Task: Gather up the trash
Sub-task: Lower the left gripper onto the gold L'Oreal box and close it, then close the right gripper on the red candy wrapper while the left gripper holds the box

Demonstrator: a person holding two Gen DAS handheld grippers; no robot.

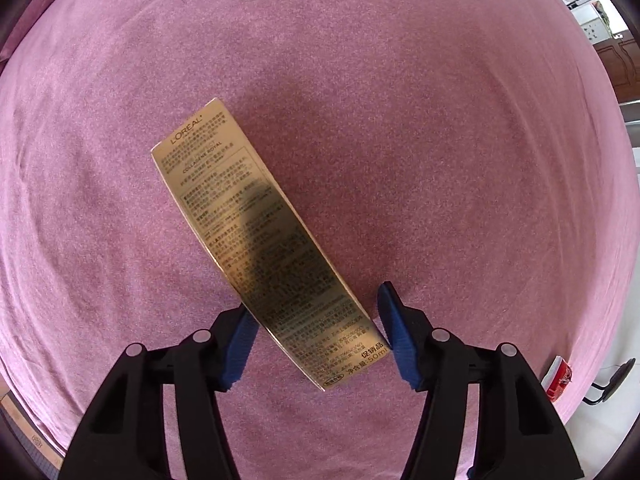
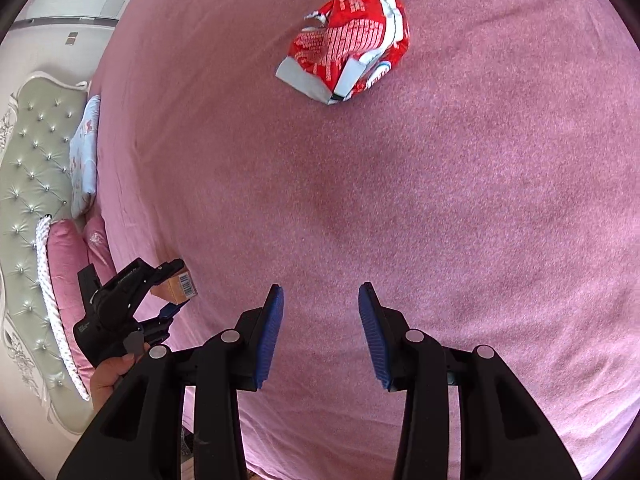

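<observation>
A long gold cosmetics box (image 1: 256, 224) lies slantwise on the pink bedspread (image 1: 440, 120). My left gripper (image 1: 316, 312) points straight down over its near end. The left pad meets the box's long edge and the right pad meets its near corner. The right wrist view shows the same gripper (image 2: 176, 289) at the far left, fingers either side of the box (image 2: 183, 285). A crumpled red and white snack wrapper (image 2: 348, 40) lies further up the bed. My right gripper (image 2: 322, 292) hovers open well short of it, with only bedspread between its blue pads.
A green tufted headboard (image 2: 32, 200), a light blue pillow (image 2: 84, 160) and a pink pillow (image 2: 64, 264) line the left side. A hand (image 2: 108, 376) holds the left gripper. The bed's edge and a white floor (image 1: 600, 432) show at the lower right of the left wrist view.
</observation>
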